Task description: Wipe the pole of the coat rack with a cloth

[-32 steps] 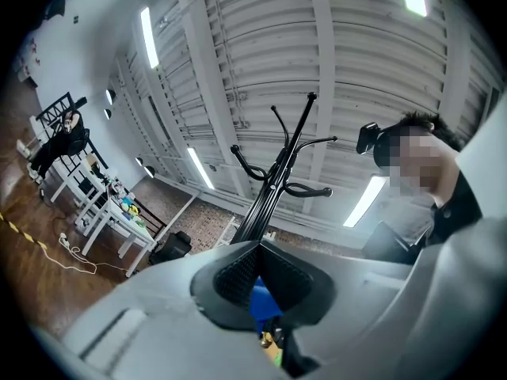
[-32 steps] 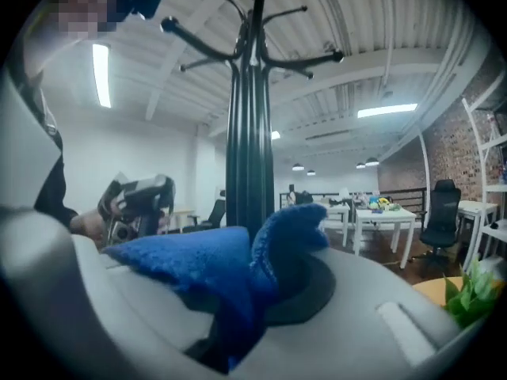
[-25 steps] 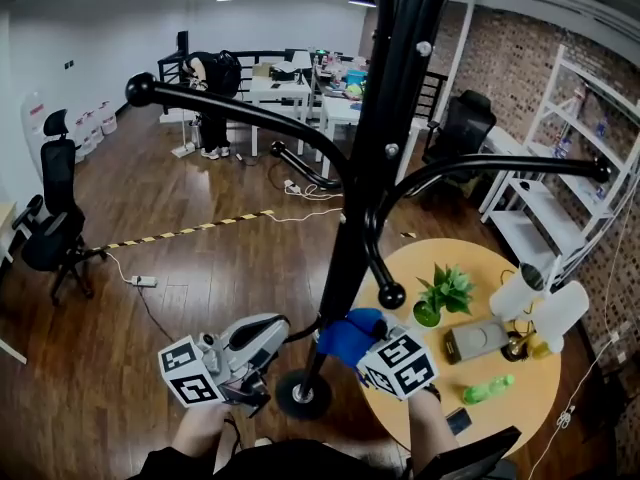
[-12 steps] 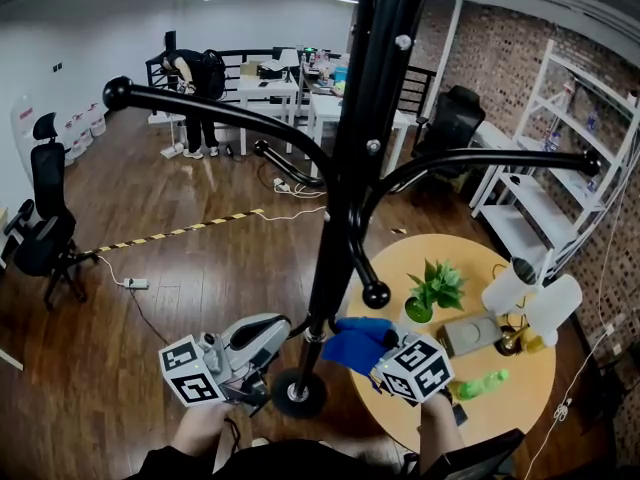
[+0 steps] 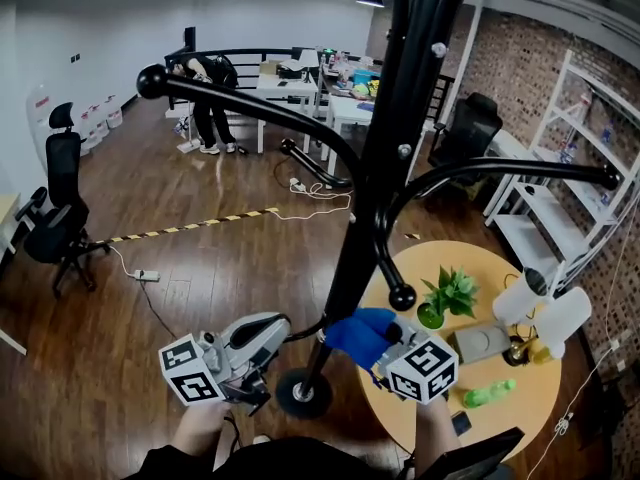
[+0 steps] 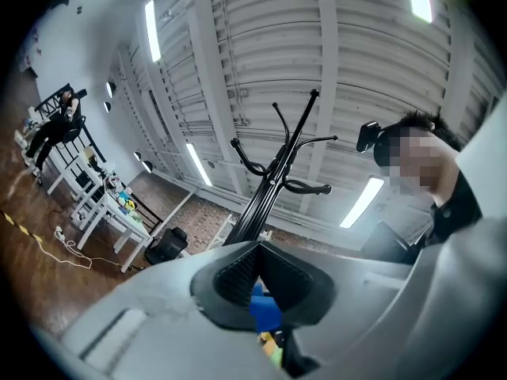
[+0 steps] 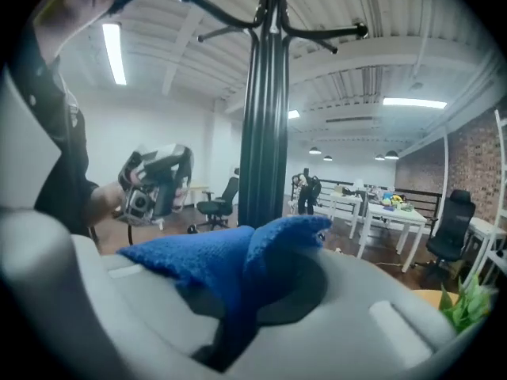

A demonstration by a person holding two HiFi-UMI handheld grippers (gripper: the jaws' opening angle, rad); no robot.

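Clamping the blue cloth point(image 5: 358, 335) is my right claw point(image 5: 374, 350), its jaws closed on a fold of it. In the right gripper view the cloth point(image 7: 238, 260) bunches up out of that claw point(image 7: 238, 295) and spills over both sides. In the head view the cloth sits low and centre in the frame, pressed up against the right side of the coat rack's black pole point(image 5: 372, 218) just above the round base point(image 5: 302, 393). I cannot tell whether it truly touches the pole. In the right gripper view the pole point(image 7: 264, 117) rises straight behind the cloth to the top centre of the frame.

My left claw point(image 5: 287, 326) sits at the lower left of the pole, just beside it and opposite the cloth. Its jaws are together at the tips with nothing gripped. In the left gripper view a bit of the cloth point(image 6: 265, 311) shows beyond the closed pads point(image 6: 238, 271).

To the right of the base stands a round wooden counter point(image 5: 520, 413). It carries a small potted plant point(image 5: 448, 296), a green bottle point(image 5: 487, 391) lying on its side and a white lamp point(image 5: 540, 305). A white shelf point(image 5: 560, 168) runs along the brick wall at the right edge. An office chair point(image 5: 55, 213) stands at the left edge, and a person point(image 5: 210, 98) bends over in the upper left.
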